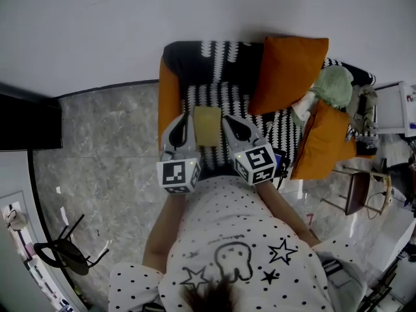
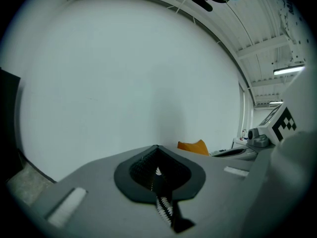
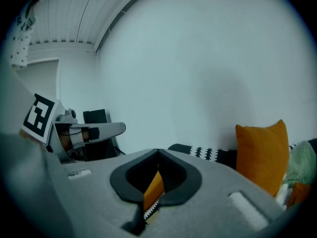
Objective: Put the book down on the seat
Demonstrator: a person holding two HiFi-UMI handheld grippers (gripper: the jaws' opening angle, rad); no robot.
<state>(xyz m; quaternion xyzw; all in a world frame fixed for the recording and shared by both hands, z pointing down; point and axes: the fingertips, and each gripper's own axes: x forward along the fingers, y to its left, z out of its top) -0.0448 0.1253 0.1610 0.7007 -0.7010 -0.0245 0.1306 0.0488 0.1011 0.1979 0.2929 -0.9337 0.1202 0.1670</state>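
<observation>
Head view: the book (image 1: pixel 208 125) lies flat on the zigzag-patterned seat (image 1: pixel 229 103). Its long axis points toward the backrest, between the left gripper (image 1: pixel 182 127) and the right gripper (image 1: pixel 236 130), about equally near each.

Left gripper view: the fingers (image 2: pixel 137 171) are pressed together, holding nothing.

Right gripper view: the fingers (image 3: pixel 179 176) are likewise closed and empty.

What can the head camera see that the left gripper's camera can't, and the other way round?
Only the head view: the yellowish book lying on the patterned seat, between the left gripper and the right gripper, plus the person's spotted shirt. Only the left gripper view: a ceiling light strip and that gripper's own jaws, closed together with nothing in them. Both: the two grippers and an orange cushion.
</observation>
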